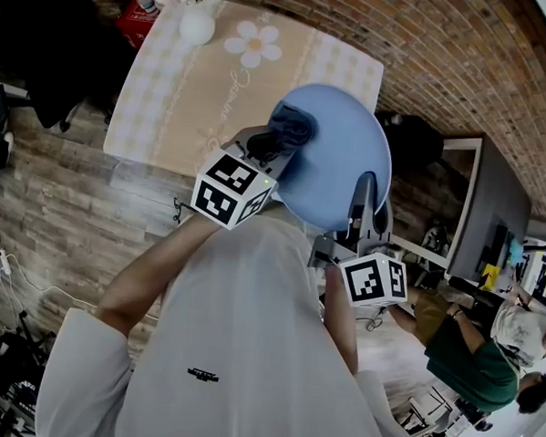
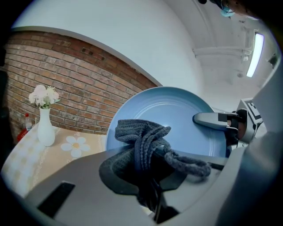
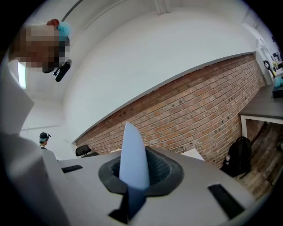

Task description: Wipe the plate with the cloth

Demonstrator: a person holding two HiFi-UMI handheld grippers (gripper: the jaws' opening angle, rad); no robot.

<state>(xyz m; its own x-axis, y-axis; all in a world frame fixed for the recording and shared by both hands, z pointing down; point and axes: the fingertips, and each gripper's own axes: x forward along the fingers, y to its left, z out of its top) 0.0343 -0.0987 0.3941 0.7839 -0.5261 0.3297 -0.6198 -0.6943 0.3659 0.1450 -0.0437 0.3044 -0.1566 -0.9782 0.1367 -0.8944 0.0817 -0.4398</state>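
- Left gripper view first: the left gripper [image 1: 279, 140] has its jaws clamped on a bunched dark cloth [image 2: 142, 140]. The folds spill out ahead of the tips, and a wad like that makes a soft pad to rub with.
- Directly ahead of that wad is the blue plate [image 2: 177, 110], its face turned toward the cloth. It is lifted above the table [image 1: 170, 98] rather than lying on it.
- Right gripper view shows why it's up there: the right gripper [image 1: 367, 195] is pinching the plate's rim edge-on, with the thin blue edge standing between its jaws.
- Gripping by the rim leaves nearly the whole face free for the cloth, I'd judge.
- Contact? The cloth looks pressed to the face on the side away from the right gripper, though the wide-angle view makes true touching hard to confirm.
- A white vase [image 2: 45, 130] of flowers stands on the table well off to the left gripper's left, out of the action.
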